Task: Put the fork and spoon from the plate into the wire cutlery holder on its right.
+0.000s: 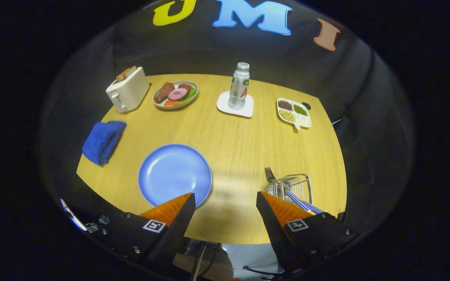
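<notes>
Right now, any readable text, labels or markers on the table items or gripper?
Bottle label: red and green print, too blurred to read.
Hand-held gripper, fingers open, holding nothing: a square coded marker on each finger mount, no words.
Toaster, plate, snack tray: no text.

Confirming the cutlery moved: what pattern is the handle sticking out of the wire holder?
Blue-and-white check, seen in the gripper view, in the silver wire cutlery holder.
</notes>
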